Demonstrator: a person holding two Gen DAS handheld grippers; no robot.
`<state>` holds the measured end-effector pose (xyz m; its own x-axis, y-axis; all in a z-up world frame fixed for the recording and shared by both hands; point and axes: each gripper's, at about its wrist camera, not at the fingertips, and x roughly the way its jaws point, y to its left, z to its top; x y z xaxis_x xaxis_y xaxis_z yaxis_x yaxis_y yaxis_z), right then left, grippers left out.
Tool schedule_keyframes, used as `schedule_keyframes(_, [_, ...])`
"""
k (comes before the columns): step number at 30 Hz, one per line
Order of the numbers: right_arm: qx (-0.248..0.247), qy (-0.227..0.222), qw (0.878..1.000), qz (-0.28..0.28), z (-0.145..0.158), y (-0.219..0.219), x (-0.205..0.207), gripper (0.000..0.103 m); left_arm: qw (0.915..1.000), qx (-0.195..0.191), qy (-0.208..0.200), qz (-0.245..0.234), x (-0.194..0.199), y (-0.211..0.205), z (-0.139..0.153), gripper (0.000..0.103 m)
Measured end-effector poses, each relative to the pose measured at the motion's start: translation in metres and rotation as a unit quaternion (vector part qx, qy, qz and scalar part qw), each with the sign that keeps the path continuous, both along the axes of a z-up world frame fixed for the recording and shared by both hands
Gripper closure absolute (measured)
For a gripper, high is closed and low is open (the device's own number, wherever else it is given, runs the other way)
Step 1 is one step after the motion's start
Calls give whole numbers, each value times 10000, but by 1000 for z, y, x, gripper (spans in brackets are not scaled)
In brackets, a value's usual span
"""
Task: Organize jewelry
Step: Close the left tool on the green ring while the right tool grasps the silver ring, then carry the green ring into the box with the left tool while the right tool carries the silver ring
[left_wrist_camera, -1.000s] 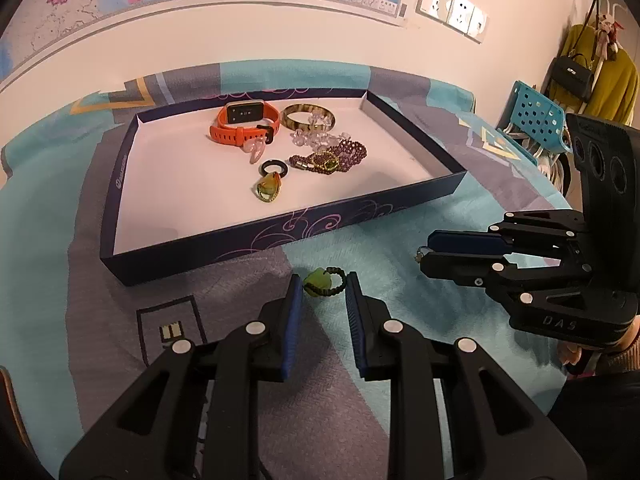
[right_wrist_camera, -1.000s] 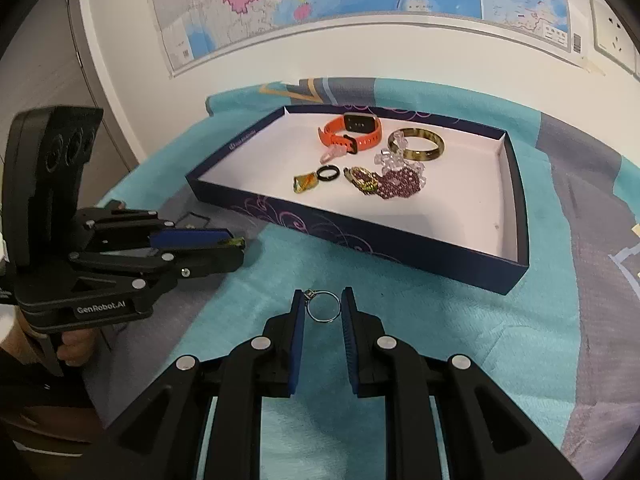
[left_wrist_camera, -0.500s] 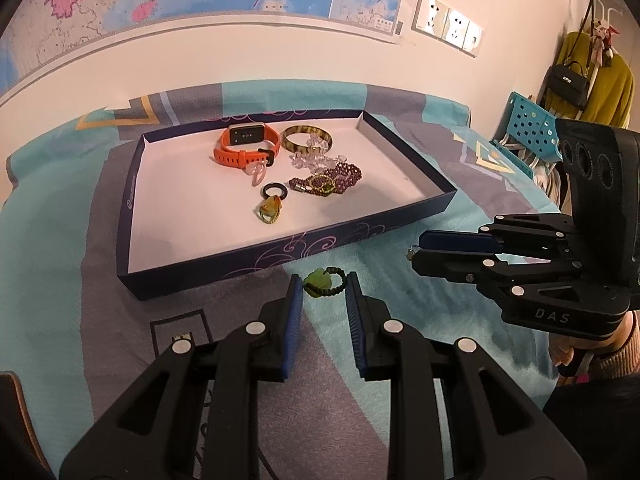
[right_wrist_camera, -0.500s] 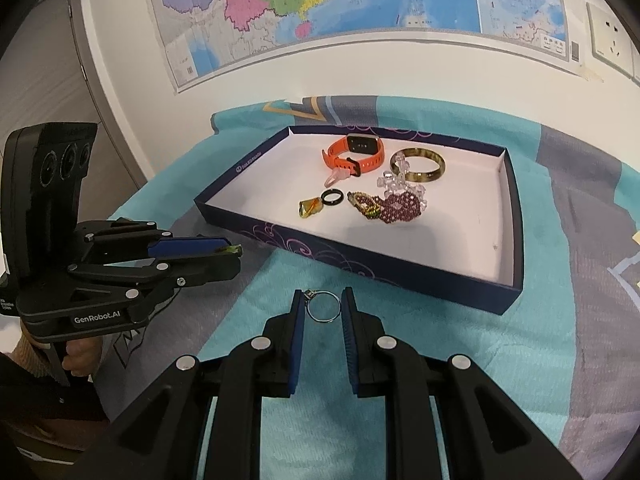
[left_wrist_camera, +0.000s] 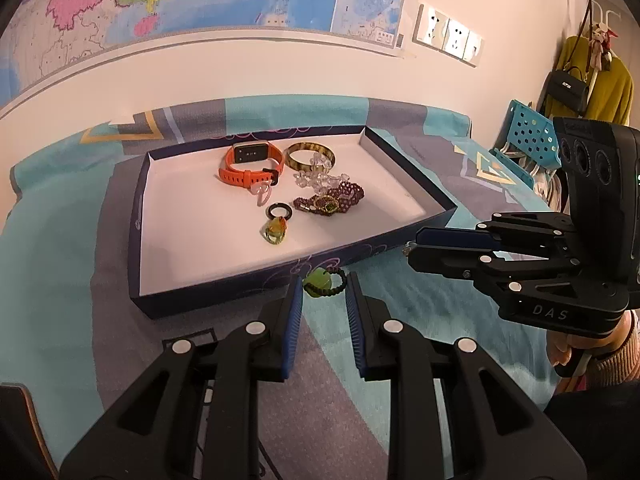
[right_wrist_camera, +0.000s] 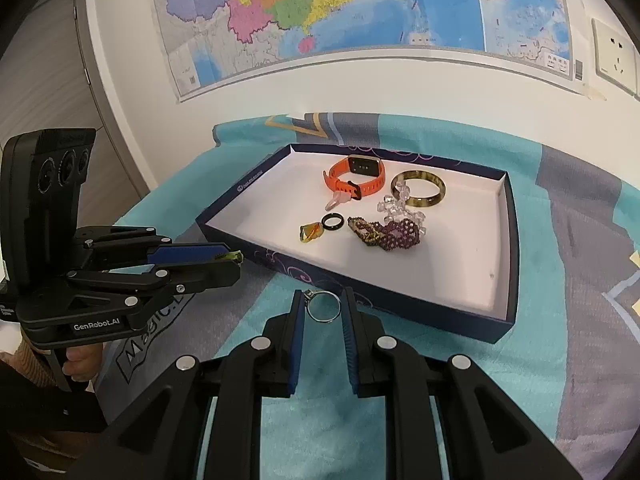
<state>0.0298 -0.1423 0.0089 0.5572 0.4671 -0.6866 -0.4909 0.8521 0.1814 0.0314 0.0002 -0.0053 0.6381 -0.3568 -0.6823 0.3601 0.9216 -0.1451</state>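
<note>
The left tongs [left_wrist_camera: 322, 300] are clenched on a green charm [left_wrist_camera: 316, 281] with a loop of dark beads, and the right tongs [right_wrist_camera: 323, 307] are clenched on a thin metal ring [right_wrist_camera: 323, 307]; both pieces hang in the air just before the near wall of the tray [left_wrist_camera: 224, 288], not yet over it. To do this step well, I think each hand should go forward over the wall, come low above a bare white part of the floor, and only then let go, because the ring is round and hard and may roll or bounce if it falls from high. It is better to put them apart from the pile, so that nothing tangles. Inside the tray lie an orange watch [left_wrist_camera: 250, 164] with a rubbery ribbed strap, a glossy brown bangle [left_wrist_camera: 310, 156], clear faceted crystals [left_wrist_camera: 316, 178], a knotty purple bead bracelet [left_wrist_camera: 332, 202], a small black ring [left_wrist_camera: 280, 211] and a glassy yellow-green pendant [left_wrist_camera: 275, 232]. The tray is dark blue card with a matte white inside. It stands on a soft teal and grey cloth [left_wrist_camera: 48, 260] over the bench.
</note>
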Motion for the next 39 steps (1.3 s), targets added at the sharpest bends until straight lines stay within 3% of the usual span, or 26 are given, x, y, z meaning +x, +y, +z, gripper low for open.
schedule_keyframes(39, [-32,-99,9999,-61,5,5,35,86,9998,105,-89,133,35,3,3,81])
